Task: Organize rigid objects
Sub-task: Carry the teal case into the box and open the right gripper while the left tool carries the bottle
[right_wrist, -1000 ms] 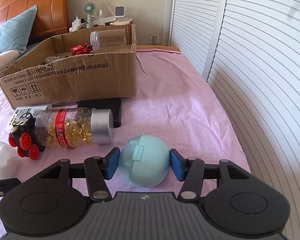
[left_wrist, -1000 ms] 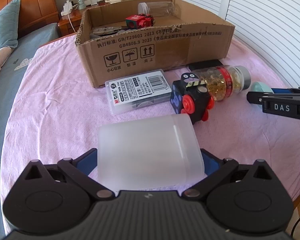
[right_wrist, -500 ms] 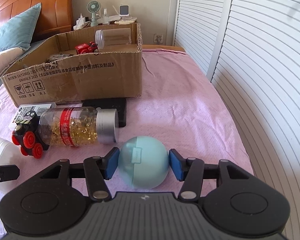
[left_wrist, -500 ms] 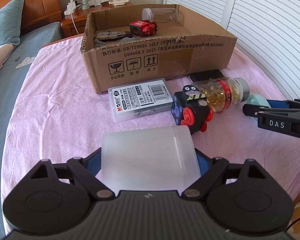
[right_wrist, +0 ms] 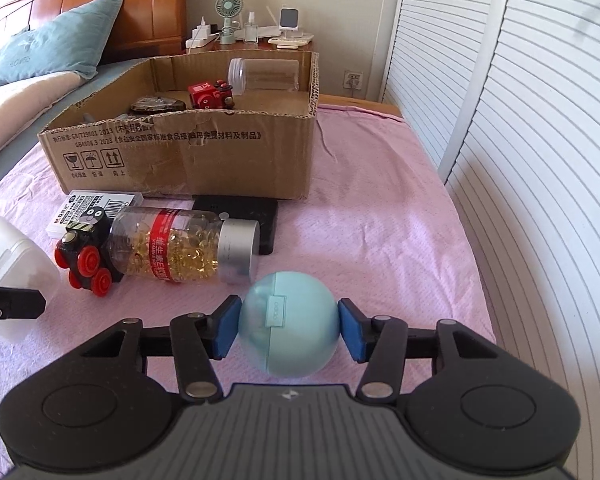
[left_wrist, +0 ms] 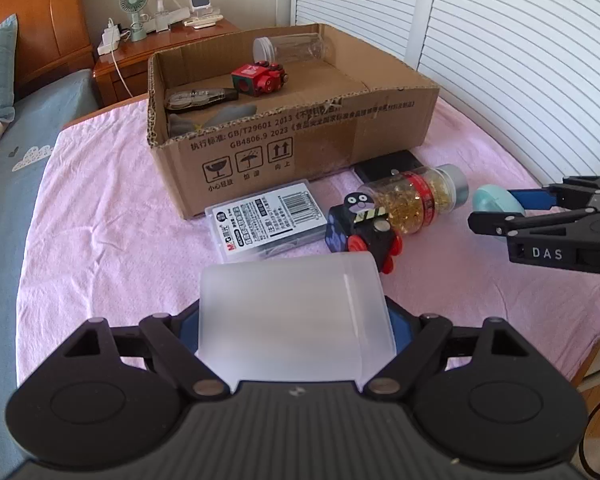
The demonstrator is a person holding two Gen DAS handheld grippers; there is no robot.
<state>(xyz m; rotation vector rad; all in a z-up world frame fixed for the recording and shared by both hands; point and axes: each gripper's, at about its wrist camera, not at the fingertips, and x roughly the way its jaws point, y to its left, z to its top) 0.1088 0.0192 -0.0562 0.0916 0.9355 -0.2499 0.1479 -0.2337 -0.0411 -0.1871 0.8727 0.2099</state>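
My left gripper (left_wrist: 296, 322) is shut on a frosted white plastic jar (left_wrist: 292, 304), held lying across the pads just above the pink cloth. Over at the right, my right gripper (right_wrist: 290, 328) is shut on a pale teal ball-shaped case (right_wrist: 296, 320), blue pads pressing both its sides; that case (left_wrist: 492, 200) shows in the left wrist view too. Beyond both stands an open cardboard box (left_wrist: 300, 136) holding a clear jar (left_wrist: 292, 48), a red toy engine (left_wrist: 260, 78) and a tape dispenser (left_wrist: 196, 98).
In front of the box lie a labelled clear case (left_wrist: 268, 220), a black toy train (left_wrist: 364, 228), a bottle of golden capsules (left_wrist: 416, 200) and a flat black device (left_wrist: 388, 164). White slatted doors (right_wrist: 540, 160) close off the right; a bedside table (left_wrist: 160, 40) stands behind.
The left jaws closed onto the frosted jar and the gripper rose with it. The right pads drew in slightly on the teal case, and that gripper rolled a little.
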